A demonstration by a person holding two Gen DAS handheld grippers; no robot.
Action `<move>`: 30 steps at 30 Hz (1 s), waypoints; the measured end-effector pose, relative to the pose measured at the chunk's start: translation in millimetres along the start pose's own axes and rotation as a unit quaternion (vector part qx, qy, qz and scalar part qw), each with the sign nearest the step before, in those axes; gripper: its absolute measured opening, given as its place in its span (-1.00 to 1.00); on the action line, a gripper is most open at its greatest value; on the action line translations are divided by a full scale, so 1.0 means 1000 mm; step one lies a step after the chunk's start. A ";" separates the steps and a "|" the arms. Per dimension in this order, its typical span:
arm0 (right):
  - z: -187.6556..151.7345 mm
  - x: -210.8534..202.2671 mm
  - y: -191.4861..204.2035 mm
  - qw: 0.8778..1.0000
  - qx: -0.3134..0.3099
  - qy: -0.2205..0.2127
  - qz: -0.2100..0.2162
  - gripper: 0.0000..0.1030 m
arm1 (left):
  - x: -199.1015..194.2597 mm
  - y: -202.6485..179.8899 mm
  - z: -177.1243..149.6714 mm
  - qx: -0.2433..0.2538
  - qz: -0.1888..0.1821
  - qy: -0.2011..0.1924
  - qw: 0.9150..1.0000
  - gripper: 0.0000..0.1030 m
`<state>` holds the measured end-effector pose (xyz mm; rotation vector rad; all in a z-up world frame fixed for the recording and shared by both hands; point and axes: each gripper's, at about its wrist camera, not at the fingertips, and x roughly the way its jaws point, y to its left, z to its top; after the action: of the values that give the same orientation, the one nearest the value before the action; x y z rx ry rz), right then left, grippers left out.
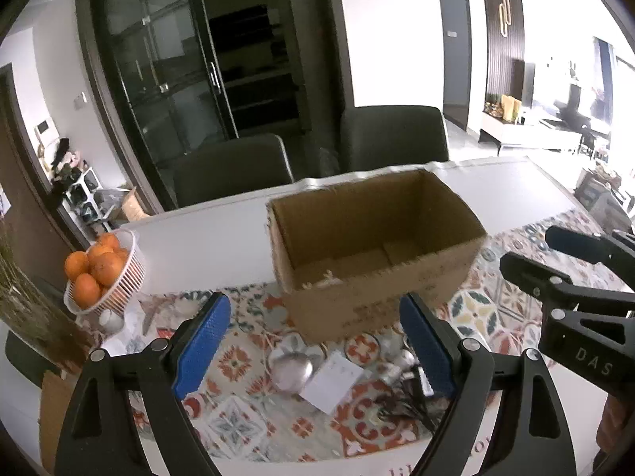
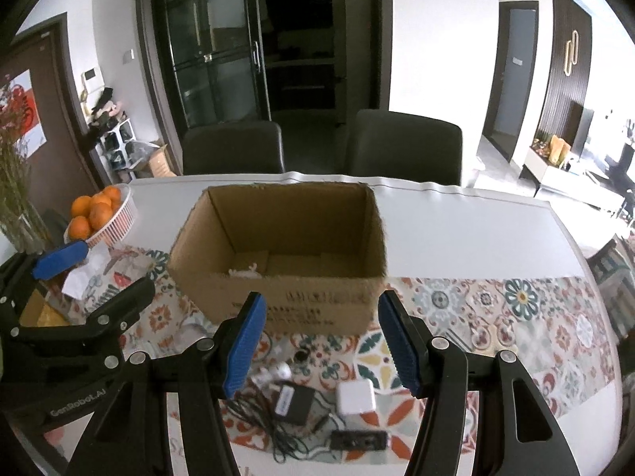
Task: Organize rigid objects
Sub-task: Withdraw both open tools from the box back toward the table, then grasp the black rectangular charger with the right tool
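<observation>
Rigid objects lie scattered on the patterned tablecloth (image 1: 488,309) just in front of the open cardboard box (image 1: 373,254), and none is yet in a grip. From the left wrist view, the left gripper (image 1: 315,343) stands wide apart with nothing between its blue pads; below the gap sit a shiny metal bowl-like piece (image 1: 289,369), likely light, stiff and slippery, best taken across its rim, and a flat white square plate (image 1: 335,380), thin and hard, awkward to pinch unless lifted by an edge. Both lie between the finger lines but lower, on the cloth, apart from the pads. The right gripper (image 1: 555,258) shows at the right edge. From the right wrist view, the right gripper (image 2: 321,341) is parted moderately and holds nothing; under it lie a black power adapter (image 2: 293,402) with tangled cord, probably the heaviest item, best gripped across its block body, a white cube charger (image 2: 355,396), smooth and compact, and a black flat strip (image 2: 359,439). These rest near the fingertips, not touching. The box has little inside.
</observation>
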<state>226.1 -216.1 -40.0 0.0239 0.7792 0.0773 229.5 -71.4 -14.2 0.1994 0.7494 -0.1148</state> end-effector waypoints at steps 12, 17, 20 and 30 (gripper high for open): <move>-0.055 -0.028 -0.013 1.000 -0.001 -0.021 -0.016 0.26 | -0.018 -0.033 -0.047 0.006 -0.028 -0.002 1.000 0.70; -0.076 -0.026 -0.019 1.000 0.011 0.001 -0.017 0.28 | -0.016 -0.043 -0.064 0.008 -0.040 0.011 0.999 0.70; -0.089 -0.023 -0.024 0.999 0.023 0.017 -0.017 0.28 | -0.015 -0.048 -0.069 0.015 -0.046 0.014 0.999 0.69; -0.126 -0.004 -0.034 0.997 0.053 0.061 -0.014 0.28 | -0.009 -0.059 -0.086 0.022 -0.052 -0.001 0.998 0.63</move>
<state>136.7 -251.3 -128.0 0.1104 0.9054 0.0110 155.7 -110.1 -77.6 0.2016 0.7553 -0.2302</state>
